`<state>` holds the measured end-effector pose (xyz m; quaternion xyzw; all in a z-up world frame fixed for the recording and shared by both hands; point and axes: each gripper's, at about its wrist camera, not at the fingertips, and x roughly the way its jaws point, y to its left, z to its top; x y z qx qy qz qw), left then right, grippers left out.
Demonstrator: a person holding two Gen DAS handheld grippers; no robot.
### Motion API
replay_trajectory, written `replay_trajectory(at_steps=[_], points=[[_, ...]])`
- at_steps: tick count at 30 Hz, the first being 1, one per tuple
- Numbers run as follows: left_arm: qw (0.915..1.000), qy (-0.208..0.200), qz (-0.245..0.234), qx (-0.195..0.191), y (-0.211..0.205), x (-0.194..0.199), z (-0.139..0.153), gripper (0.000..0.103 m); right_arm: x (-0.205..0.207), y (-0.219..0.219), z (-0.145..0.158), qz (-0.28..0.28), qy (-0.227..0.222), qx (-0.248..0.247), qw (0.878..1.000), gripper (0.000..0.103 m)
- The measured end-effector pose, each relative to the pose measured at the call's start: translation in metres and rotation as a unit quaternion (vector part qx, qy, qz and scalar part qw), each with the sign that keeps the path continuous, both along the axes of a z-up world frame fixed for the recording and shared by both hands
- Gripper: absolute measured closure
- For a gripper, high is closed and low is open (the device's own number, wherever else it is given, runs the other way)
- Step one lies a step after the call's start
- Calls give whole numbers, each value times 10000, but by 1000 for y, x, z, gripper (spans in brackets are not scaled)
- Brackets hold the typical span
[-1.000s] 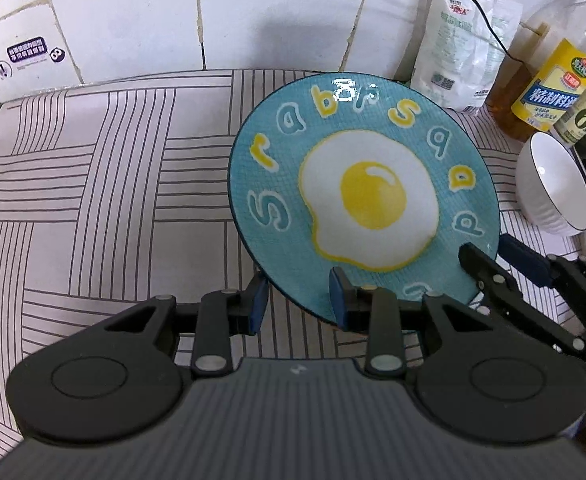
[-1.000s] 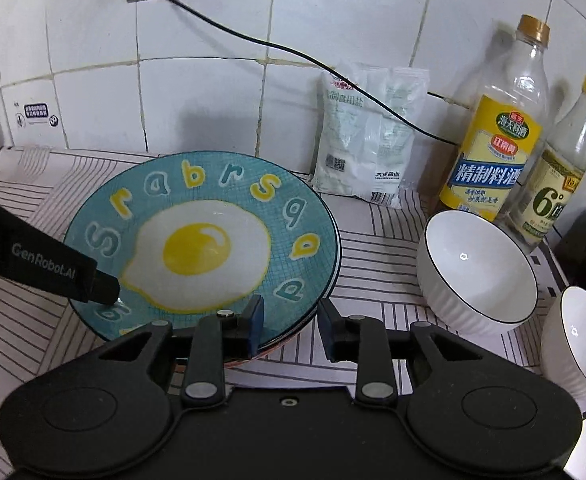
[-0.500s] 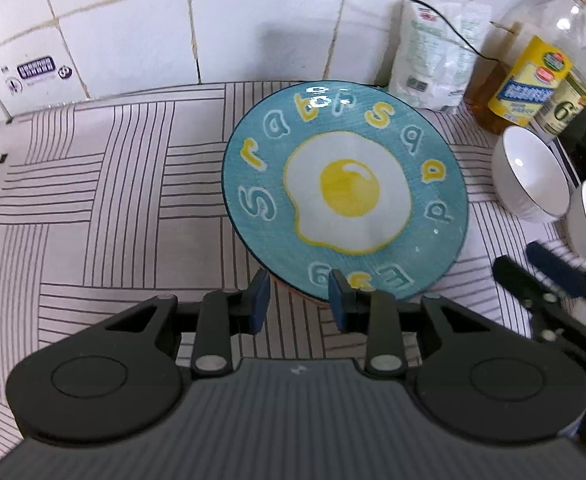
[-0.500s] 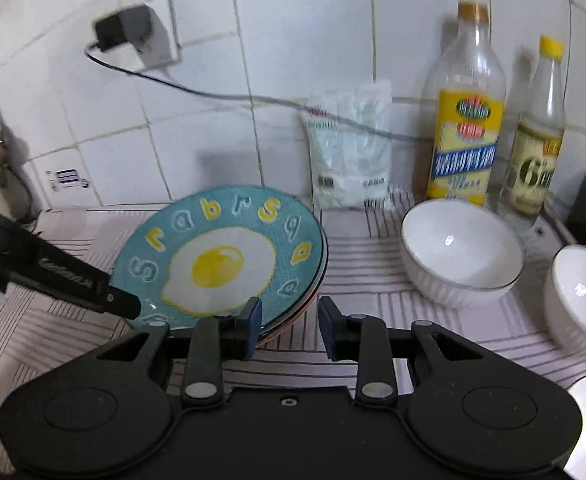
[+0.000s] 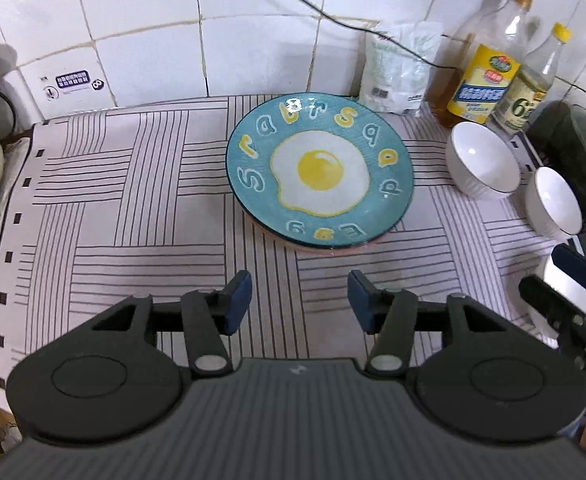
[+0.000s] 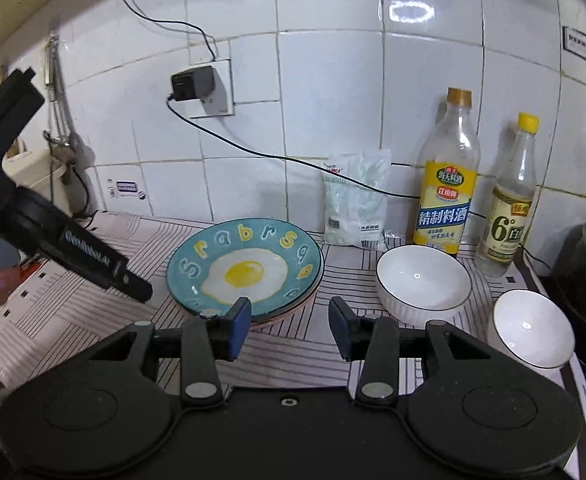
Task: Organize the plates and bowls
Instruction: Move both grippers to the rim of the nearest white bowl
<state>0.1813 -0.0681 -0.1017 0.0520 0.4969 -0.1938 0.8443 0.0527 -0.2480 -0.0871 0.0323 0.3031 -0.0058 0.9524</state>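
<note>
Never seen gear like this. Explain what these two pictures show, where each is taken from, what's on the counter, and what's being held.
No robot here: a person holds a two-finger gripper in each hand, each with a camera looking along its fingers. One picture comes from the left gripper, the other from the right gripper. On the striped cloth sits a blue egg-print plate stacked on other plates, beside two white bowls, two bottles and a white bag. Both grippers' jaws are opening, with nothing between them.

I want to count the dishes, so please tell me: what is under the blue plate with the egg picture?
Under the blue egg plate only the near edge of another plate, pinkish, shows. Its face is covered, and any further plates below are hidden.
</note>
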Motion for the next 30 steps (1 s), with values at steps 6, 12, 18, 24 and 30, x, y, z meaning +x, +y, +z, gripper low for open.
replay_trajectory(at_steps=[6, 12, 18, 24, 30], points=[[9998, -76, -183, 7, 0, -30, 15, 39, -29, -4, 9, 22, 3, -232, 9997, 39], [9994, 109, -273, -156, -8, -52, 24, 36, -57, -15, 15, -161, 162, -305, 9993, 34], [9989, -33, -465, -25, -25, -71, 30, 28, -84, -25, 21, -333, 151, -372, 9986, 34], [9962, -143, -834, 207, -44, -93, 28, 18, -104, -36, 22, -532, 106, -459, 9975, 24], [9934, -131, -1100, 287, -67, -108, 21, 12, -124, -49, 12, -802, 60, -501, 9955, 11]])
